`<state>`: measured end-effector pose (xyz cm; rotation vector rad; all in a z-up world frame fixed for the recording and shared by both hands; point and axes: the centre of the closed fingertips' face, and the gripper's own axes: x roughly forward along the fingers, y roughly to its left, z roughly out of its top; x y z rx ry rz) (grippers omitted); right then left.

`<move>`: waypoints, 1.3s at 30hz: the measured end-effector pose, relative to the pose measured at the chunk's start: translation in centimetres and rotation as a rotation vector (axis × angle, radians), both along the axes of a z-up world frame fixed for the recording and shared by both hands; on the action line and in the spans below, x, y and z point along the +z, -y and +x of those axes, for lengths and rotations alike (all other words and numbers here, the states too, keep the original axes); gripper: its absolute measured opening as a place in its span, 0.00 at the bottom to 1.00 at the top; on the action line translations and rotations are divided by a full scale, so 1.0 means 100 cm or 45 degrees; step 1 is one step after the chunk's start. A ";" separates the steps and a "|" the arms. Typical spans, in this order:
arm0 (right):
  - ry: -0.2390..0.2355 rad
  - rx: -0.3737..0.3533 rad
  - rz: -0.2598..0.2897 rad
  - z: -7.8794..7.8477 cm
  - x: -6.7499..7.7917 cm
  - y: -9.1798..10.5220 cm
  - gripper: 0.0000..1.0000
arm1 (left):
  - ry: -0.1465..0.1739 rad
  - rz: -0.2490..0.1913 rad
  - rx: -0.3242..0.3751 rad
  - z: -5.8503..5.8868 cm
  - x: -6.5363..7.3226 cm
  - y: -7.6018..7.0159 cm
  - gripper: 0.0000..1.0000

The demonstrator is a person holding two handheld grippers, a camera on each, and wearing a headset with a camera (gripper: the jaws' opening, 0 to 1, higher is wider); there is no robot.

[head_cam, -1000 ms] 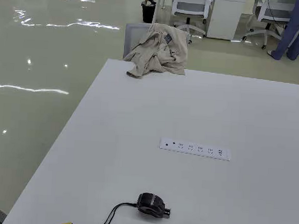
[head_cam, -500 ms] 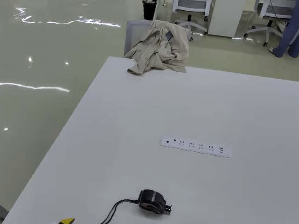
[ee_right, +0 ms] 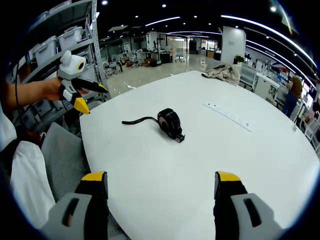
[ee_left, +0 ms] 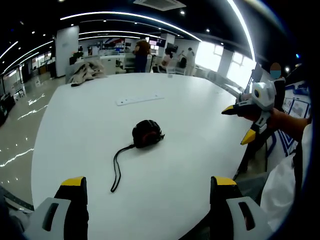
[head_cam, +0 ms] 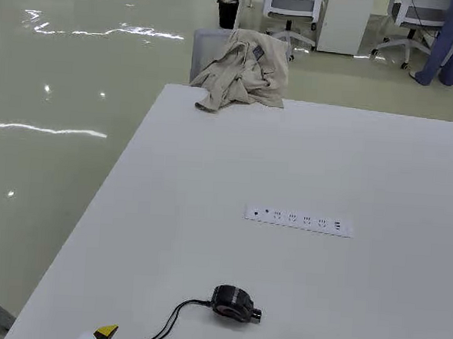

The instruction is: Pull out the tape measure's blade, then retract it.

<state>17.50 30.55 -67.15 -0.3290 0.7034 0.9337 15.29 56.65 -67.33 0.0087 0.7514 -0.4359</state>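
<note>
Lying on the white table [head_cam: 212, 161] near its front edge, the tape measure [head_cam: 236, 303] is untouched, blade in; left gripper [ee_left: 148, 182] and right gripper [ee_right: 161, 177] gape wide, empty; an off-centre pinch may skid its rounded case, or snag the cord [ee_left: 114, 170].

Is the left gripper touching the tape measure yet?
Apart. In the left gripper view, bare table lies between the left gripper, jaws open, and the tape measure.

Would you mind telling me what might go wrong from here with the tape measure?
The left claw and right claw are open, off the tape measure. It lies loose on the smooth table, so it may slide if gripped off-centre. Its strap trails beside it and could snag a claw.
</note>
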 end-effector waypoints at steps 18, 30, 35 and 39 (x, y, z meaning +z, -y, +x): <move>0.005 0.021 -0.012 0.007 -0.004 -0.004 0.88 | 0.007 0.016 -0.037 0.013 0.000 0.007 1.00; -0.003 0.037 -0.022 0.009 -0.010 -0.006 0.87 | 0.003 0.021 -0.059 0.020 -0.006 0.011 1.00; -0.004 0.040 -0.027 0.011 -0.012 -0.006 0.87 | 0.002 0.022 -0.068 0.022 -0.008 0.011 1.00; -0.005 0.043 -0.032 0.013 -0.015 -0.006 0.87 | -0.001 0.025 -0.079 0.025 -0.012 0.012 1.00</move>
